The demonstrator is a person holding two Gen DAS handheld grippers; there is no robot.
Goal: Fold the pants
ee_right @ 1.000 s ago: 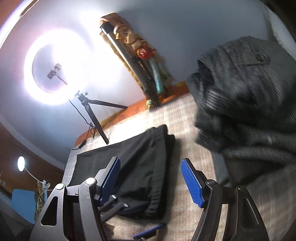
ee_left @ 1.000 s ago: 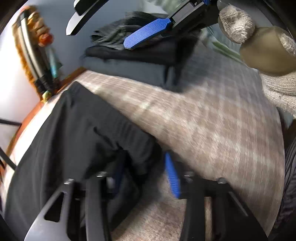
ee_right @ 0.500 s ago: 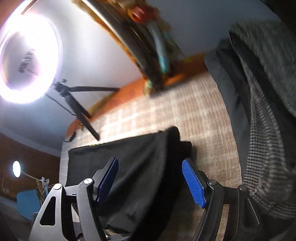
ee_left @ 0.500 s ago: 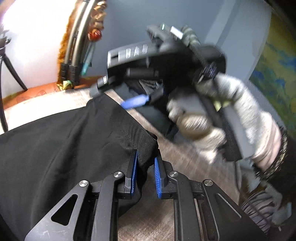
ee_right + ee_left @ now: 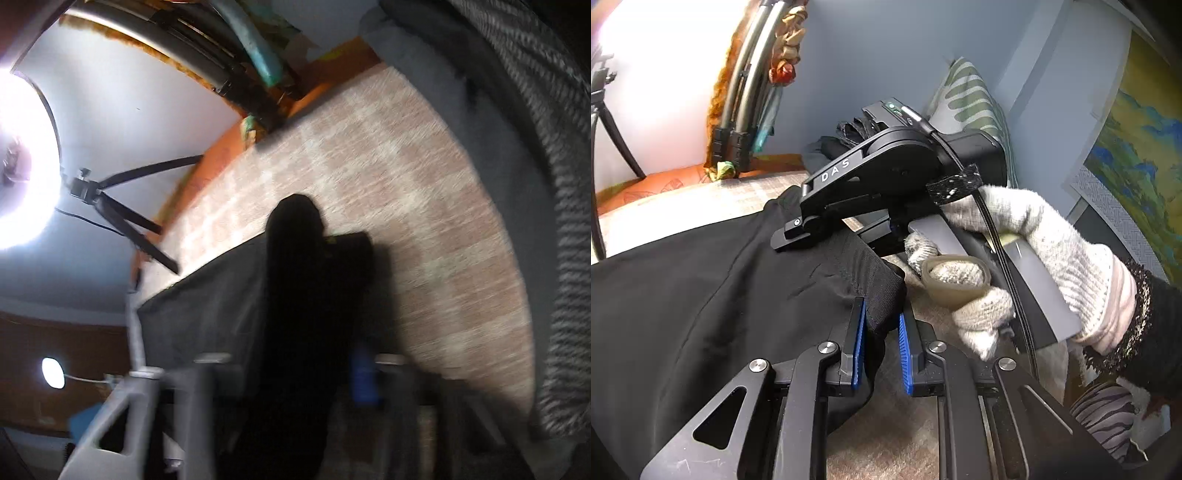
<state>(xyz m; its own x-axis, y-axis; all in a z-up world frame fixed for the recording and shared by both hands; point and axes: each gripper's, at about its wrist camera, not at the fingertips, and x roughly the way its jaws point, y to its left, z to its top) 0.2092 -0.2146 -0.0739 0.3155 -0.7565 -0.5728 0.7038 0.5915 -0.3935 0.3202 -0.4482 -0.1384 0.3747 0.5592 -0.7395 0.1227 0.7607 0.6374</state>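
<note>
Black pants point(image 5: 701, 295) lie spread over a checked beige bedcover point(image 5: 886, 435). My left gripper point(image 5: 881, 334) is shut on the ribbed waistband corner, which stands pinched between its blue pads point(image 5: 858, 339). Farther back, a gloved hand point(image 5: 1034, 258) holds my right gripper point(image 5: 842, 236) down on the far corner of the waistband. The right wrist view is blurred. There the right gripper point(image 5: 306, 369) has its jaws closing on a raised ridge of the black pants point(image 5: 295, 295), which fills the gap up to the blue pad point(image 5: 364, 373).
A pile of dark and grey striped clothes point(image 5: 554, 184) lies to the right on the bed. A ring light on a tripod point(image 5: 22, 155) and a bundle of poles point(image 5: 746, 110) stand by the blue wall. An orange bed edge point(image 5: 665, 181) runs behind.
My left gripper closed on the waistband corner and lifted it, then held still. The right gripper dropped onto the far corner and its wide jaws narrowed around the fabric.
</note>
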